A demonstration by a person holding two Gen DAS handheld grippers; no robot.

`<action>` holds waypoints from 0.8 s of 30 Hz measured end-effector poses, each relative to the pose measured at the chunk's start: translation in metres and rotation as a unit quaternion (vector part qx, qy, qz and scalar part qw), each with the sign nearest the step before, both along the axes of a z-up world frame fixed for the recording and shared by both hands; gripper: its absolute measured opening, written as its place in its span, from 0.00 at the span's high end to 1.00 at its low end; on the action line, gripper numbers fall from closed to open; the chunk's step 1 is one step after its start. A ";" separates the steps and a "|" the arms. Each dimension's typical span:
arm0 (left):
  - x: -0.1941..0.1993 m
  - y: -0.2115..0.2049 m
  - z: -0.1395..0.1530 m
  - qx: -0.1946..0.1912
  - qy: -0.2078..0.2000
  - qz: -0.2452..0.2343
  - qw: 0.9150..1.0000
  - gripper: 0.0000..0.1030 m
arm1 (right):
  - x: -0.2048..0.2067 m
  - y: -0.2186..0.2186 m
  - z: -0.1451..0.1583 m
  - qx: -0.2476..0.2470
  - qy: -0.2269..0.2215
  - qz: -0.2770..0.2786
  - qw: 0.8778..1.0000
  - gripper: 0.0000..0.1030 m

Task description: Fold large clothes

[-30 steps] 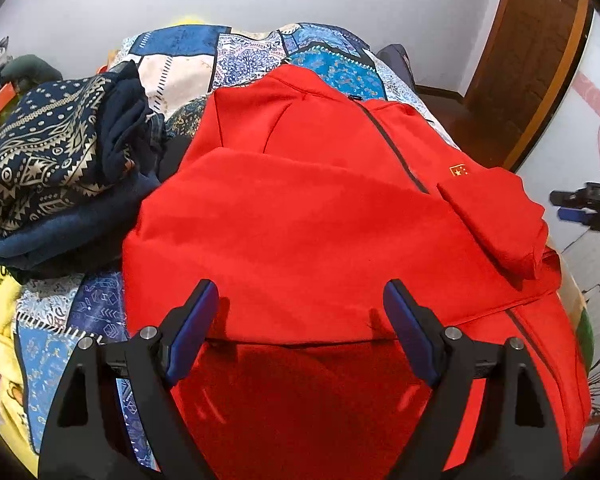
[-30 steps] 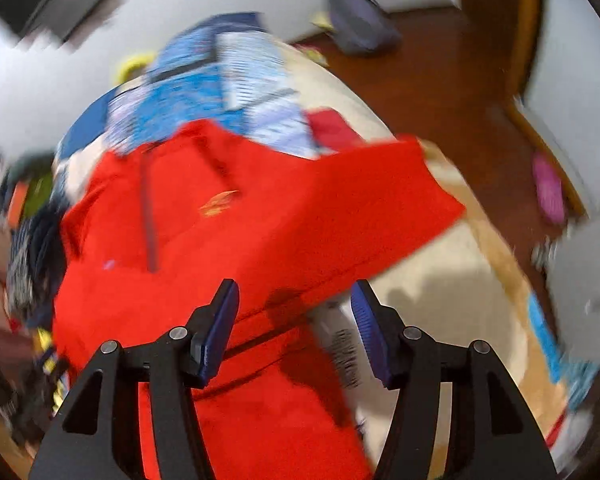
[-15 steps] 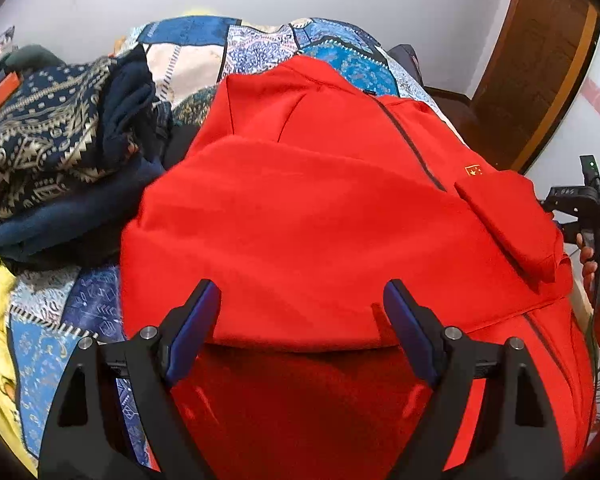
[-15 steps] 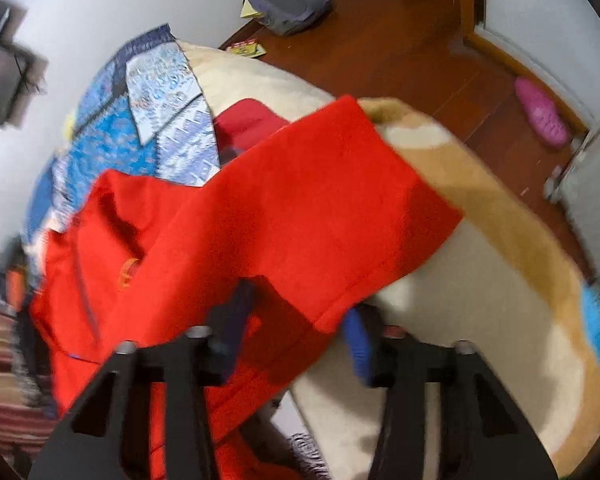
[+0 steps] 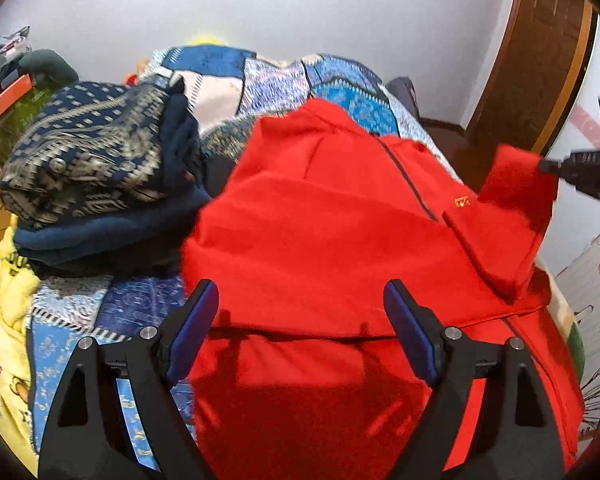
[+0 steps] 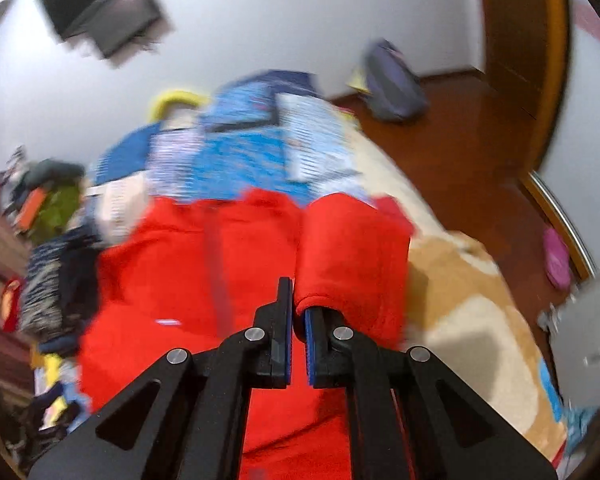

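**A:** Looking at my feeds, the patchwork bedspread [image 5: 268, 80] fills most of it, with a pile of folded dark patterned clothes [image 5: 96, 184] just beside the red jacket [image 5: 320, 240] on its left. Nothing lies on top of the jacket. Purple bag [image 6: 396, 88] sits on the floor, well apart.

**B:** Grippers?

**A:** My left gripper [image 5: 300, 332] is spread wide above the near fold, pinching nothing. My right gripper [image 6: 298, 336] is pressed together on the red sleeve [image 6: 352, 264], which is raised off the bed.

**B:** Jacket orientation?

**A:** Flat on the bed, collar pointing away from me, zipper [image 5: 410, 184] running lengthwise along it.
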State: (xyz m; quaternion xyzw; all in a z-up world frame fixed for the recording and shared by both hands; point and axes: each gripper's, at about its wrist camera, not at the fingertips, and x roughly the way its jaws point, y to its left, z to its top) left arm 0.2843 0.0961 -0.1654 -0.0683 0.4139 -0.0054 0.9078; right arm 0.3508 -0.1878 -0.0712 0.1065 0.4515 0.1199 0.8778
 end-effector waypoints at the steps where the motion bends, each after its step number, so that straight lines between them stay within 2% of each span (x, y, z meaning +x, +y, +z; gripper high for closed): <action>1: -0.004 0.003 0.005 -0.002 -0.005 0.001 1.000 0.18 | -0.005 0.017 0.012 0.003 -0.008 0.021 1.000 0.96; 4: -0.015 0.014 0.018 -0.006 -0.020 0.007 1.000 0.18 | -0.018 0.065 0.034 0.011 -0.023 0.075 0.997 0.96; 7: -0.027 0.023 0.028 -0.009 -0.030 0.013 0.999 0.18 | -0.026 0.108 0.035 0.024 -0.015 0.123 0.992 0.96; 11: -0.044 0.037 0.033 -0.010 -0.034 0.022 0.999 0.18 | -0.040 0.165 0.006 0.034 0.033 0.190 0.981 0.96; 13: -0.051 0.043 0.032 -0.007 -0.031 0.028 0.999 0.18 | -0.050 0.193 -0.020 0.014 0.063 0.222 0.973 0.96; 15: -0.057 0.051 0.029 -0.006 -0.025 0.036 0.999 0.18 | -0.063 0.214 -0.041 -0.020 0.075 0.250 0.965 0.95; 21: -0.062 0.068 0.016 -0.020 -0.003 0.060 0.998 0.18 | -0.096 0.243 -0.070 -0.101 0.128 0.330 0.930 0.93; 22: -0.062 0.069 0.014 -0.026 0.002 0.064 0.998 0.18 | -0.100 0.243 -0.067 -0.101 0.133 0.338 0.926 0.93; 24: -0.061 0.071 0.011 -0.038 0.009 0.068 0.997 0.18 | -0.102 0.232 -0.057 -0.082 0.136 0.340 0.927 0.91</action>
